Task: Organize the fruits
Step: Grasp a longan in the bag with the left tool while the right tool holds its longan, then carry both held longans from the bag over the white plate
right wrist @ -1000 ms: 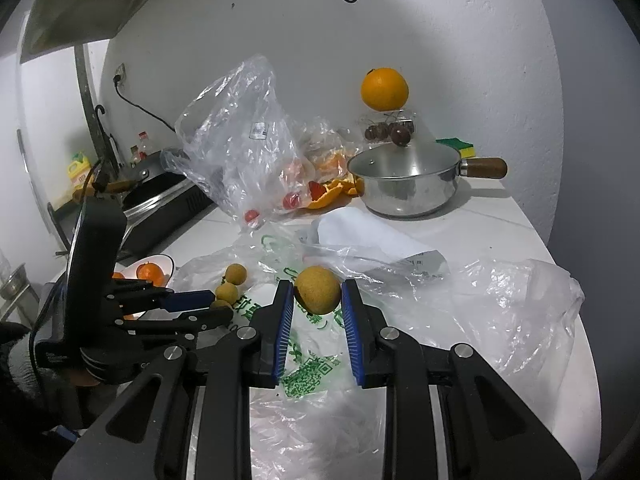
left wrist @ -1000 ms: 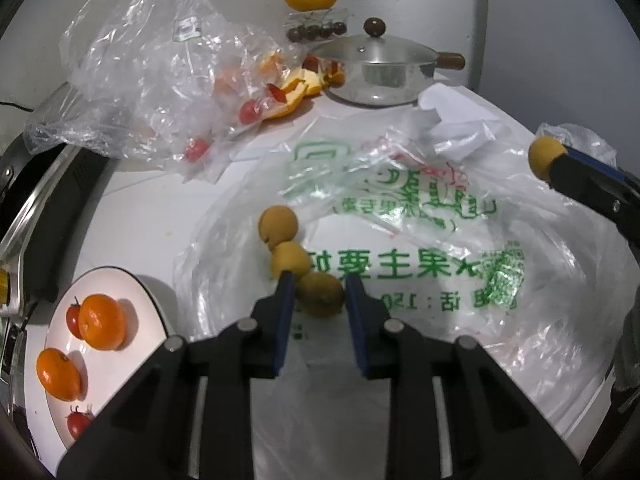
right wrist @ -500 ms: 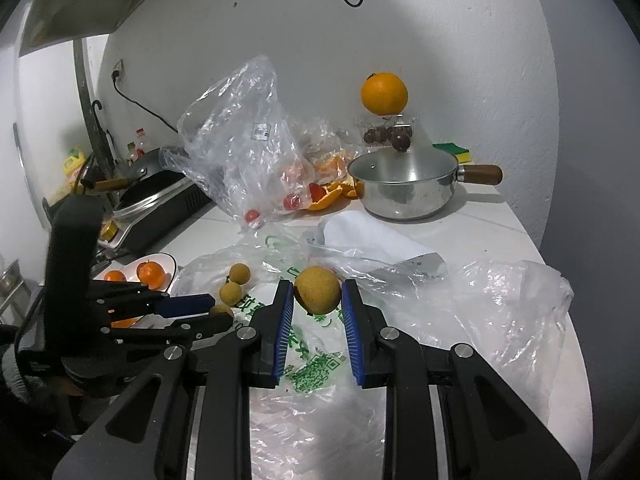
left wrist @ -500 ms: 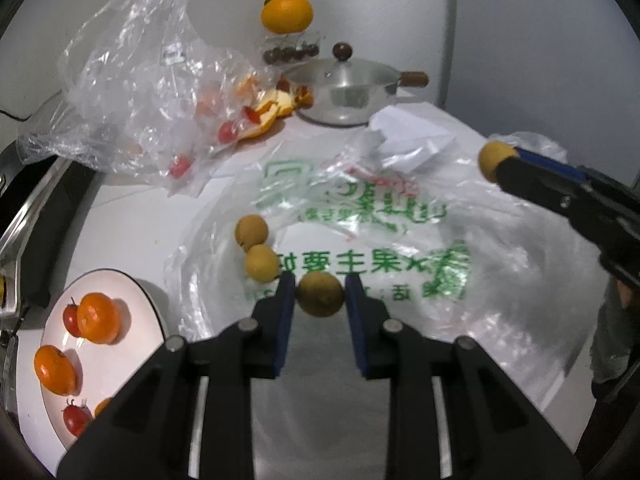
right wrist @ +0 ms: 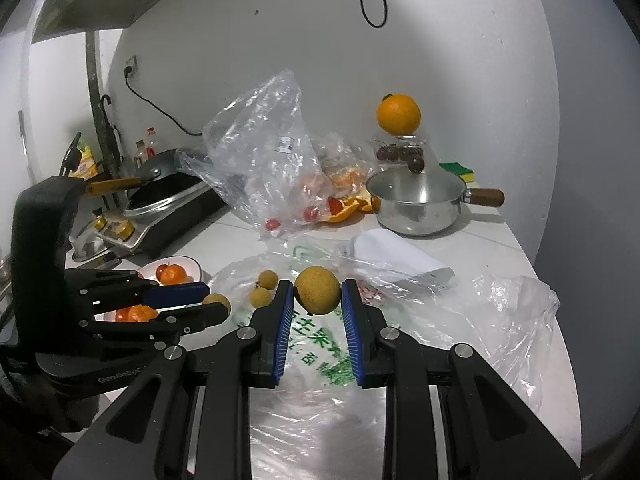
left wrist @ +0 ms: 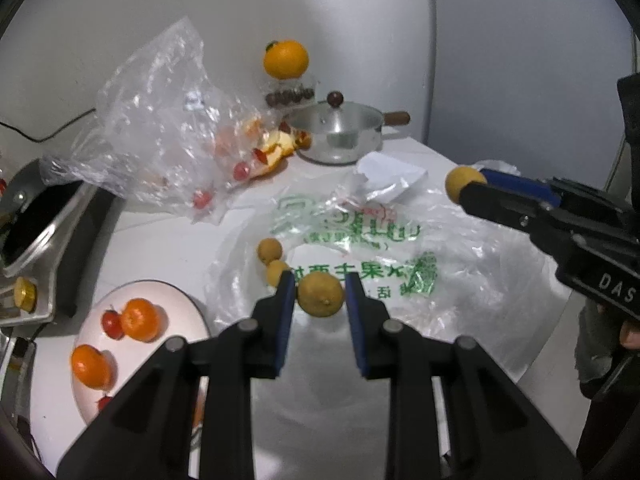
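Note:
My left gripper (left wrist: 320, 295) is shut on a small tan round fruit (left wrist: 320, 294), lifted above the flat printed plastic bag (left wrist: 360, 236). My right gripper (right wrist: 317, 295) is shut on another tan fruit (right wrist: 317, 290); in the left wrist view that fruit (left wrist: 464, 182) shows at the tip of the right gripper at the right. Two more tan fruits (left wrist: 269, 250) (left wrist: 277, 272) lie on the bag just left of my left fingers. A white plate (left wrist: 160, 292) at the lower left holds oranges (left wrist: 139, 319) and small tomatoes (left wrist: 112, 322).
A crumpled clear bag (left wrist: 160, 128) with tomatoes and orange peel stands at the back left. Behind it are a lidded steel pot (left wrist: 340, 132) and a big orange (left wrist: 285, 58) on a jar. A stove with a black pan (left wrist: 36, 216) fills the left edge. The counter's edge runs along the right.
Both grippers rose and drew back with their fruits held. In the left wrist view the table objects slid down and away, and the two loose fruits now sit closer to the left fingertips.

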